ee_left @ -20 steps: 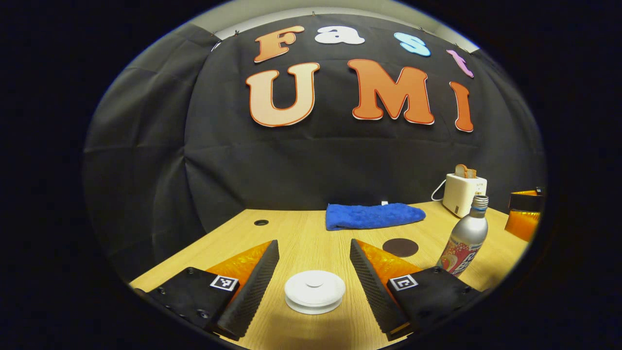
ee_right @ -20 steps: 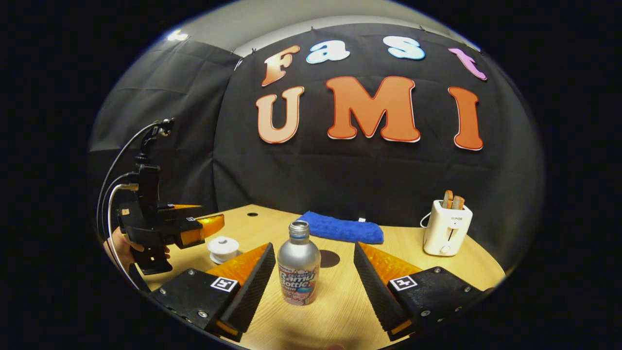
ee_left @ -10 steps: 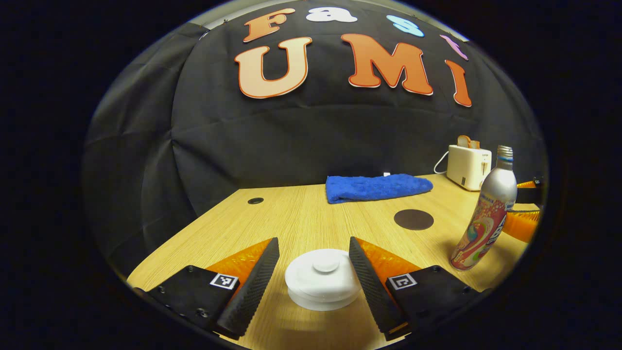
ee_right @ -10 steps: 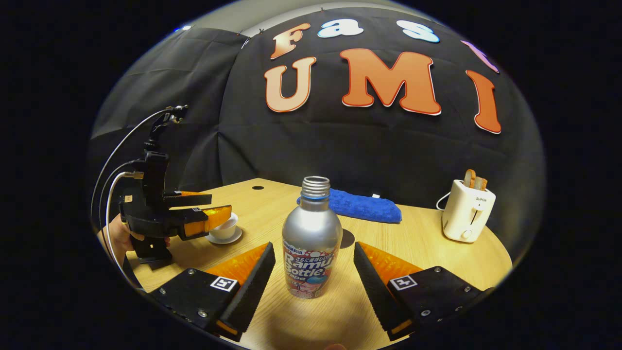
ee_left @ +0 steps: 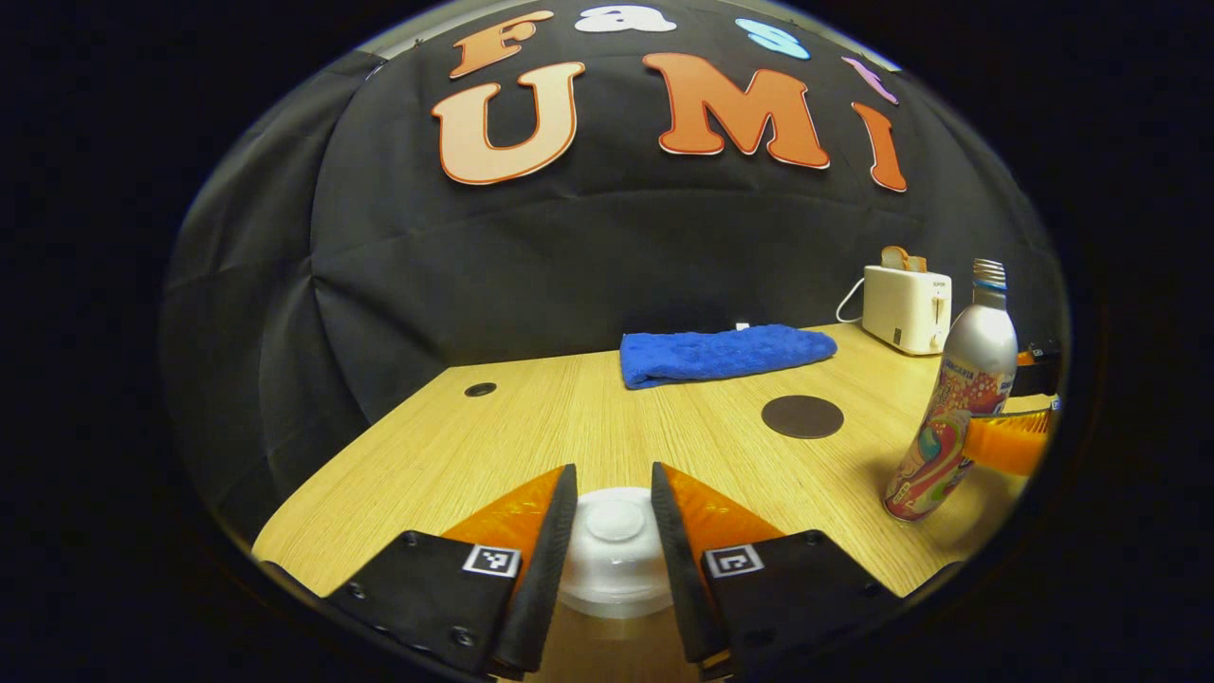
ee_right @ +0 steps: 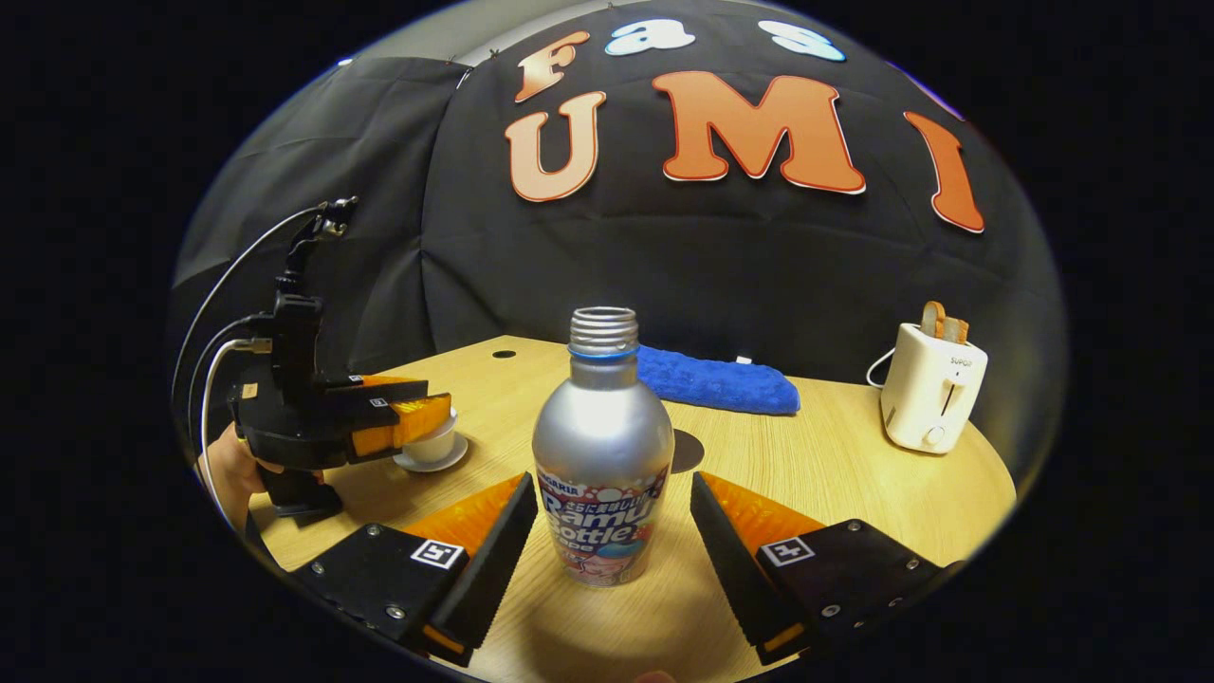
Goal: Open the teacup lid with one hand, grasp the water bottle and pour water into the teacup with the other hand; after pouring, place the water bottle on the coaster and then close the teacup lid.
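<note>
Left gripper (ee_left: 615, 517): ribbed fingers narrowed on the round white teacup lid (ee_left: 615, 527); contact unclear. Right gripper (ee_right: 612, 531) spread wide around upright silvery water bottle (ee_right: 604, 455), not touching. Flat dark round coaster (ee_left: 802, 416) on wood-grain table (ee_left: 531, 427)

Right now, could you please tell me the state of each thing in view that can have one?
teacup lid: on the teacup, between the left gripper's fingers.
left gripper: closed around the lid's knob; contact unclear.
water bottle: upright on the table, uncapped.
right gripper: open, fingers either side of the bottle, apart from it.
coaster: bare.
toaster: bread in its slots.
</note>
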Demonstrator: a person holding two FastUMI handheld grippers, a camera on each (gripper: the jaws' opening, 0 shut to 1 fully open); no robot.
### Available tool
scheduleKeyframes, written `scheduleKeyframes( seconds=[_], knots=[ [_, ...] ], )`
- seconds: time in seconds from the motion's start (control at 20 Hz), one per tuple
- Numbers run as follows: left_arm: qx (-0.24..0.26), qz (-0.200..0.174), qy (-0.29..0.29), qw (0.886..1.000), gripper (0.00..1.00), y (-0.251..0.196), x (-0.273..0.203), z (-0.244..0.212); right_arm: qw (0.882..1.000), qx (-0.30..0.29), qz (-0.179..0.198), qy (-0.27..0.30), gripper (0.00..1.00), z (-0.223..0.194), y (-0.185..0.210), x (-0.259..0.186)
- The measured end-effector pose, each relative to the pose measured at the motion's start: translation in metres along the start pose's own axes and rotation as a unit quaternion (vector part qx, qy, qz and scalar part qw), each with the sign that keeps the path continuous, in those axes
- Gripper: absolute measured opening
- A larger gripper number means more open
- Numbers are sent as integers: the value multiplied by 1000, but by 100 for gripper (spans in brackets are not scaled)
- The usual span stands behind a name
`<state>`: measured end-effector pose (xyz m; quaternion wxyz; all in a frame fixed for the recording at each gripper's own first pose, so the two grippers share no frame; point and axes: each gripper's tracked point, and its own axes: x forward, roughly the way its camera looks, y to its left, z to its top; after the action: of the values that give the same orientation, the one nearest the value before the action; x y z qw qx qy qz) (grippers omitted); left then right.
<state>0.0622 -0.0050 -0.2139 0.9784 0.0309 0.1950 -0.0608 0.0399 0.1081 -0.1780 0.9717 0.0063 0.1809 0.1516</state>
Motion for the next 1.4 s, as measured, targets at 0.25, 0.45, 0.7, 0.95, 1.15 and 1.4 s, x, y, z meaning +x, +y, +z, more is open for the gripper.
scheduleKeyframes(
  seconds=[0.25,0.45,0.7,0.95,1.15,1.4],
  knots=[
    [2,9,3,1000,37,3,1,1,1000,6,3,7,98,-4,2,2],
    [-2,12,-2,1000,32,4,-2,4,1000,7,4,23,97,-11,4,7],
    [-8,28,-35,999,32,14,-13,26,999,21,13,40,96,-15,12,11],
    [-15,38,-51,998,27,26,-28,38,999,15,3,39,80,-1,10,8],
    [-24,48,-57,997,32,41,-38,39,999,-33,-12,38,79,17,6,5],
    [-31,64,-54,996,32,66,-52,30,988,-138,-46,59,78,29,-4,7]
  ],
)
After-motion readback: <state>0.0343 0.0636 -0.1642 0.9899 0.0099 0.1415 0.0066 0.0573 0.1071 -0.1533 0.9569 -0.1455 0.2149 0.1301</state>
